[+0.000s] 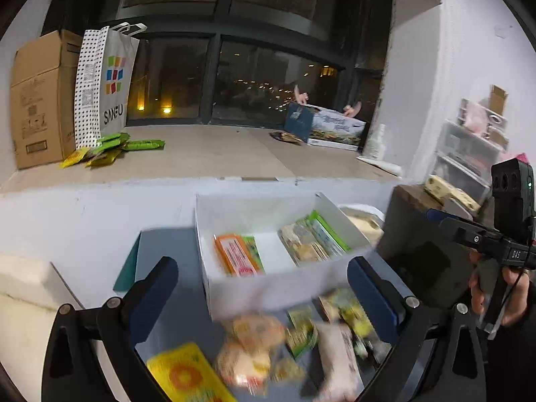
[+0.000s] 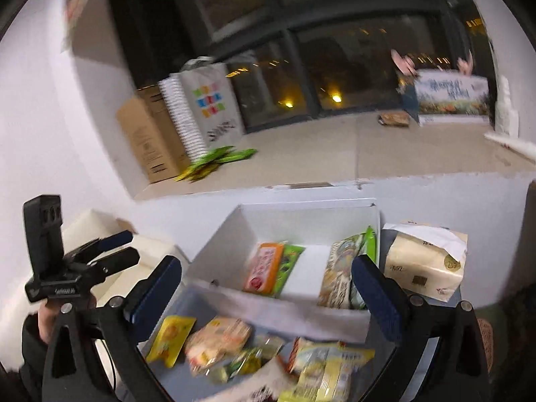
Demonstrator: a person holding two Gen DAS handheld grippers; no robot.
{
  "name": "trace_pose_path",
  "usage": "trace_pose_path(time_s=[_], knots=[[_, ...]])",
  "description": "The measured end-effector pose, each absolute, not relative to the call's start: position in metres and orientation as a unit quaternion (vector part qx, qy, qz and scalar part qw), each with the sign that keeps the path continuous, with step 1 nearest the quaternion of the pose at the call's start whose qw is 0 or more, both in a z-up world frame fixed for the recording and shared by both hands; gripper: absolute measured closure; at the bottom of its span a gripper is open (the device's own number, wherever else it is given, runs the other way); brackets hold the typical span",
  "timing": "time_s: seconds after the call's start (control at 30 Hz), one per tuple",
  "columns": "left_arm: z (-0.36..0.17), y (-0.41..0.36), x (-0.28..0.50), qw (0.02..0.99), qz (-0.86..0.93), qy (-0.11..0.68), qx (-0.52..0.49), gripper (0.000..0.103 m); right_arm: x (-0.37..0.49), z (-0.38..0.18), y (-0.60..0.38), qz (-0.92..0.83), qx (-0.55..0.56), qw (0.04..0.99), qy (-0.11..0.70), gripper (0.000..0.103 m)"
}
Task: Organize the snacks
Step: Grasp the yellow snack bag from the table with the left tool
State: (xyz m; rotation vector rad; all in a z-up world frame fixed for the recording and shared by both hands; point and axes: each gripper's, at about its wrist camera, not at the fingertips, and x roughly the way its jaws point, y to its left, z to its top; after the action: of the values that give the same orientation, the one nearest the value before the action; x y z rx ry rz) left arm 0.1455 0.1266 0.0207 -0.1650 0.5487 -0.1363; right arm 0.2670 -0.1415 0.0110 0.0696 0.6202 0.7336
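Observation:
A white box [image 1: 268, 284] [image 2: 234, 231] with two compartments stands on a grey table. Its left compartment holds an orange packet [image 1: 236, 256] [image 2: 264, 268] and a green one; its right compartment holds several upright packets [image 1: 311, 243] [image 2: 341, 268]. A loose pile of snack packets [image 1: 268, 345] [image 2: 254, 351] lies in front of the box, blurred, with a yellow packet [image 1: 182, 373] [image 2: 171, 338] at its left. My left gripper [image 1: 264, 288] is open and empty above the pile; it also shows in the right wrist view [image 2: 124, 248]. My right gripper [image 2: 268, 288] is open and empty above the pile.
A tissue pack [image 2: 425, 264] lies right of the box. On the window ledge stand a cardboard box [image 1: 37, 100], a SANFU bag [image 1: 107, 83] with green and yellow packets [image 1: 114, 149] beside it, and a printed box [image 1: 328, 127]. A white block [image 1: 26, 278] sits at the left.

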Motion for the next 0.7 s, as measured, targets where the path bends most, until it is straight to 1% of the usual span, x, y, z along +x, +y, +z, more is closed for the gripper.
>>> trace_pose_path(time_s=[0.13,0.2,0.3,0.37,0.5,0.7], knots=[[0.003,0.132,0.096,0.957,-0.052,0.271,-0.093,0.0,0.212,0.007,-0.152,0.36,0.008,0.891,0.278,0.0],[-0.009,0.138,0.072,0.955,-0.04,0.271,-0.116,0.0,0.178,-0.002,-0.159,0.364,-0.003,0.893,0.265,0.0],[-0.027,0.139,0.049,0.95,-0.02,0.28,-0.136,0.0,0.145,-0.017,-0.167,0.365,-0.002,0.894,0.26,0.0],[-0.042,0.136,0.041,0.944,-0.021,0.301,-0.135,0.0,0.128,-0.026,-0.17,0.361,0.003,0.896,0.258,0.0],[-0.074,0.132,0.049,0.929,0.007,0.349,-0.125,0.0,0.106,-0.042,-0.168,0.36,-0.01,0.894,0.267,0.0],[-0.111,0.139,0.083,0.913,0.035,0.387,-0.125,0.0,0.099,-0.049,-0.17,0.35,-0.021,0.897,0.27,0.0]])
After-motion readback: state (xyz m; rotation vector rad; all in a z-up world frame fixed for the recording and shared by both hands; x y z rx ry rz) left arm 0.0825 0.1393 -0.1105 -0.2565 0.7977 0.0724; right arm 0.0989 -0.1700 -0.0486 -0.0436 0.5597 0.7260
